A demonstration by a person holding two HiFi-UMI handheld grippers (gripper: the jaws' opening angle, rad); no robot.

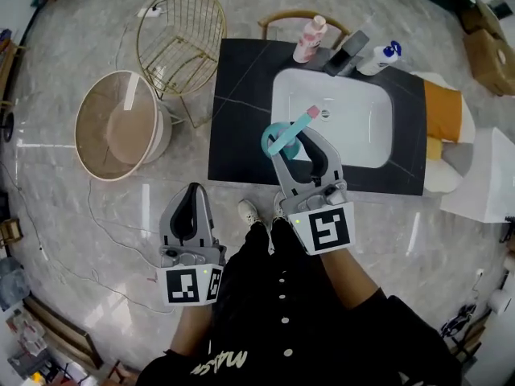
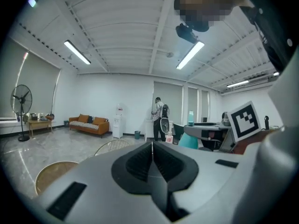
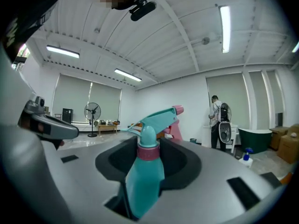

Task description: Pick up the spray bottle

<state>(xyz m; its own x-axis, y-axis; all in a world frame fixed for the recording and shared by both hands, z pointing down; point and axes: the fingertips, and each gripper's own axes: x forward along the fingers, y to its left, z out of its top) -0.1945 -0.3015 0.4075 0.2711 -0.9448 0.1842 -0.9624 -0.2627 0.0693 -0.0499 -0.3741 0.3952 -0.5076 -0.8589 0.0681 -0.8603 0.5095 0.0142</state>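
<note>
Right claw [image 1: 299,140] is clamped on the spray bottle [image 1: 283,139], jaws pressed to the body just below the collar, so the trigger head stands clear and upright (sensible, nothing squeezes the trigger). The bottle hangs over the front-left rim of the sink [image 1: 278,95], and I'd judge it lifted off the black tabletop [image 1: 241,87]. Left claw [image 1: 191,193] is closed on nothing, parked well back from the sink, out of the way. The bottle itself: teal body and sprayer, pink collar, pink nozzle tip.
</note>
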